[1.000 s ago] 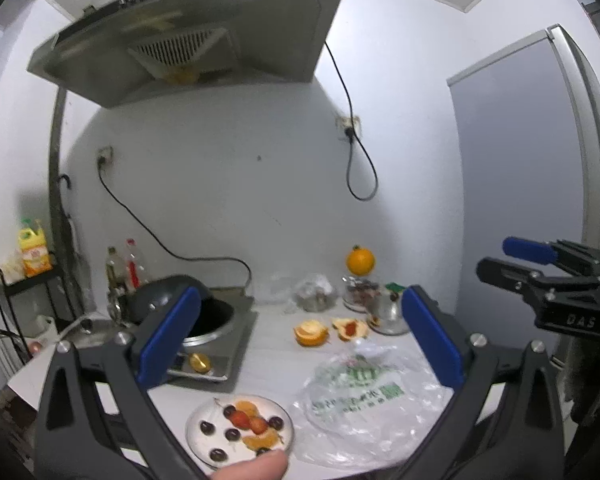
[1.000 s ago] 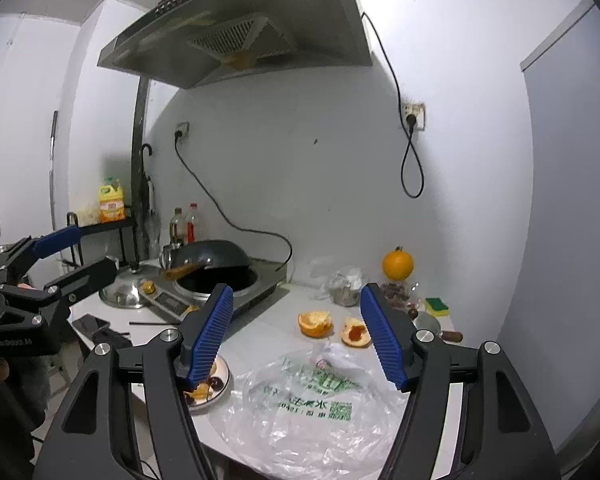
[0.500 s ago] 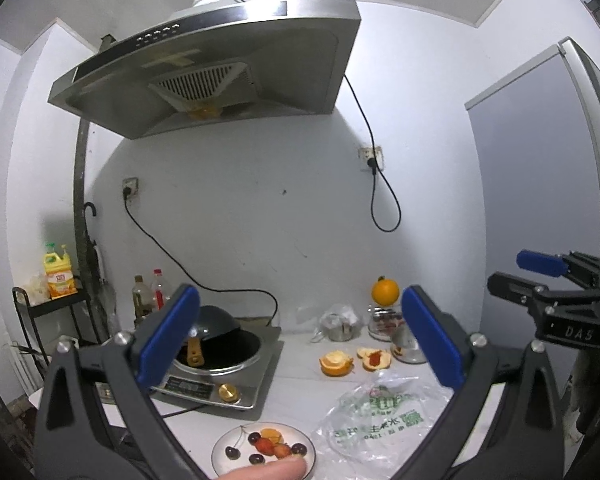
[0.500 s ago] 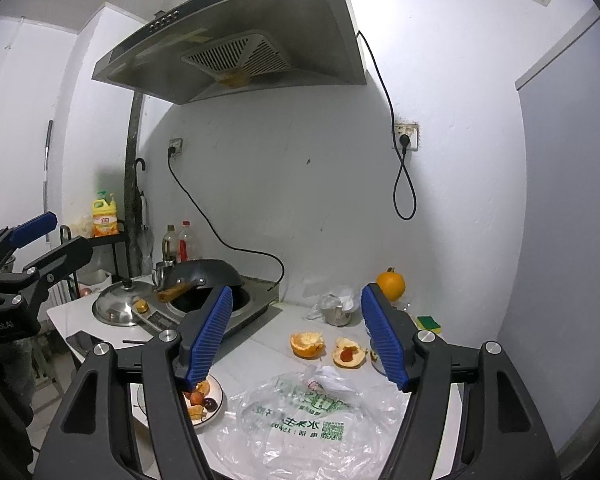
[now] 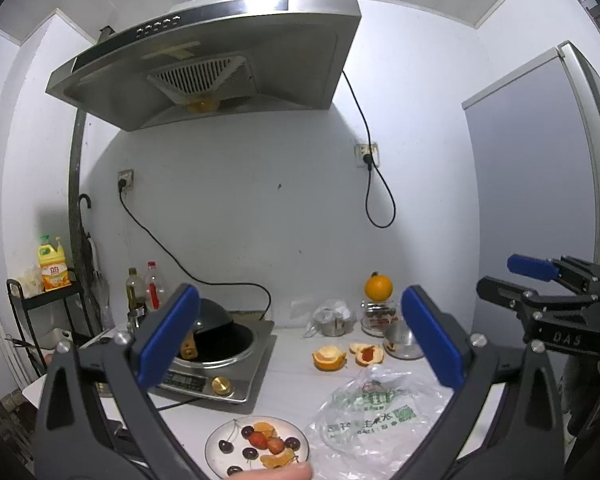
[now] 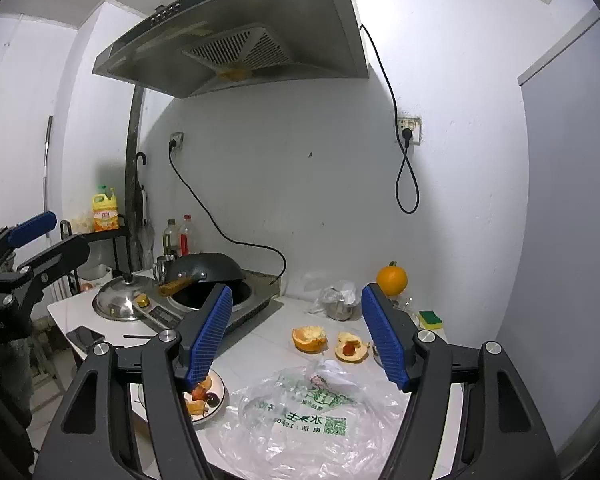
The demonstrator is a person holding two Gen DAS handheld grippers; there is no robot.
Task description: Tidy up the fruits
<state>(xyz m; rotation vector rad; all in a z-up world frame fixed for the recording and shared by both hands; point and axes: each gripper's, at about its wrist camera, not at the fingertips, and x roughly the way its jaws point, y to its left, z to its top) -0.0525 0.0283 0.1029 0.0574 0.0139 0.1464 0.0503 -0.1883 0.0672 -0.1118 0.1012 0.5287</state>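
A white plate with cherries, strawberries and orange segments sits at the counter's near edge. Beside it lies a crumpled clear plastic bag. Farther back lie two orange peel cups, one with something red in it. A whole orange rests on a glass jar by the wall. My left gripper is open and held well above the counter, nothing between its fingers. My right gripper is open too, empty, over the bag.
An induction cooker with a dark wok takes the counter's left side. A steel lid and a phone lie beyond it. A range hood hangs overhead. A fridge stands at the right.
Both wrist views have tilted upward, so the counter and fruit sit lower in the picture and more hood and ceiling show. Nothing on the counter moved; both grippers stayed open.
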